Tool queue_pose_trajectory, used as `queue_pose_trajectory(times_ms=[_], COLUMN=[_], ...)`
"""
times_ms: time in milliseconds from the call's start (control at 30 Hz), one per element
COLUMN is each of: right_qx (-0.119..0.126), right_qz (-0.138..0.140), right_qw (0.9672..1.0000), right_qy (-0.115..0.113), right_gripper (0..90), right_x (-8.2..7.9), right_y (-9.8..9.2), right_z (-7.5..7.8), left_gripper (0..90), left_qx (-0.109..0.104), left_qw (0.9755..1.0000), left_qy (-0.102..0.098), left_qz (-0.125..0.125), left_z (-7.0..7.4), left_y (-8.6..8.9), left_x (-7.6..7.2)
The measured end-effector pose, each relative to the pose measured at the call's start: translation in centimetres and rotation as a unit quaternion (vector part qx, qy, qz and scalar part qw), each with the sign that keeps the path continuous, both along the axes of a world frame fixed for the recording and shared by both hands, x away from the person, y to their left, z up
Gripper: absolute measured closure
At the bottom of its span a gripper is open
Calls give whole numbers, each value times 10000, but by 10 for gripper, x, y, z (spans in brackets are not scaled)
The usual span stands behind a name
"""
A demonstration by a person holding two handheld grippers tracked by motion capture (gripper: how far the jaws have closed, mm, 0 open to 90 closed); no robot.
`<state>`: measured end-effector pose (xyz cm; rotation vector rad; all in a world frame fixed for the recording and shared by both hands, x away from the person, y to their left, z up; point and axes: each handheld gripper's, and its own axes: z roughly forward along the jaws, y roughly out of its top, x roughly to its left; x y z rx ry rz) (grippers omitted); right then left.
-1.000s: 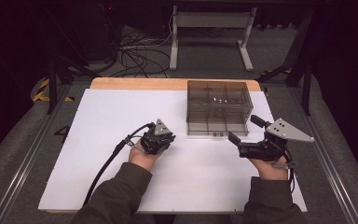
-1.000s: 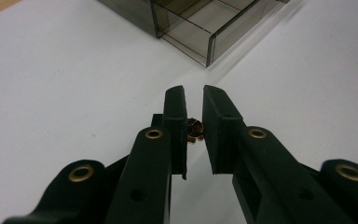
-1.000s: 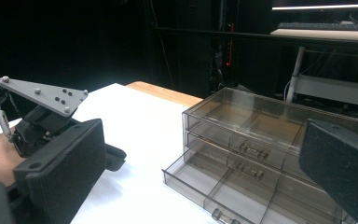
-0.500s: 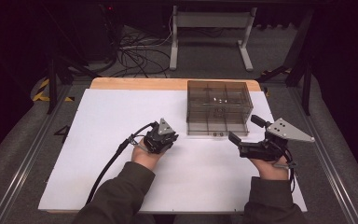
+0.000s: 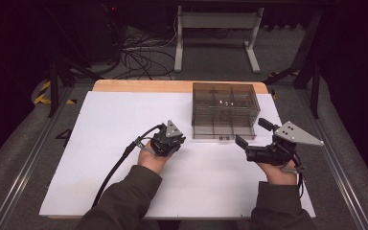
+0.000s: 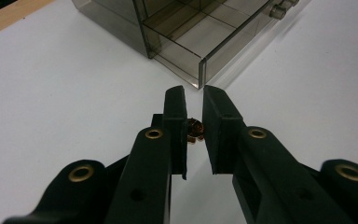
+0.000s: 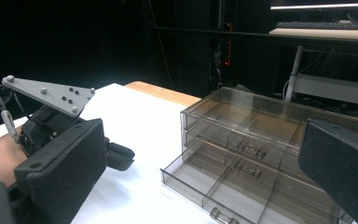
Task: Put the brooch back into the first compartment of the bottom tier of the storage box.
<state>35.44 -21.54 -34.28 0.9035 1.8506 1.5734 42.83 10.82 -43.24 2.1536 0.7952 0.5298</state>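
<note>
Left gripper [image 6: 194, 100]: jaws nearly closed, pinching a small coppery part [image 6: 195, 129], aimed at the smoked-plastic drawer organizer's [image 5: 225, 108] open bottom drawer [image 7: 214, 186], likely for drop-off. Right gripper [image 5: 255, 139]: jaws wide open, empty, waiting beside the organizer on the table [image 5: 100, 143].

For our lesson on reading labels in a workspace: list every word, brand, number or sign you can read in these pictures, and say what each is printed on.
None can be read.
The smoky drawer box has plain walls.
The white table cover is blank.
The grey plate on the right gripper shows screw heads, no lettering.
Yellow-and-black striped tape on the floor carries no words.
</note>
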Motion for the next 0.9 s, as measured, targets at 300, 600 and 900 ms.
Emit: queue_pose_trajectory(times_ms=[300,600,900], right_qx=[7,35,32], right_qz=[3,-14,-8], right_qw=[10000,10000,10000], right_qy=[0,-7,-6], right_gripper=[17,17,18], right_x=[0,-1,0], right_y=[-1,-2,-2], right_z=[0,1,1], left_gripper=[802,802,802], left_qx=[45,4,-17], left_qw=[9999,9999,9999], left_qy=[-71,-118,-143], left_qz=[-58,-66,-67], left_z=[4,6,5], left_y=[-8,-14,-17], left_x=[3,5,8])
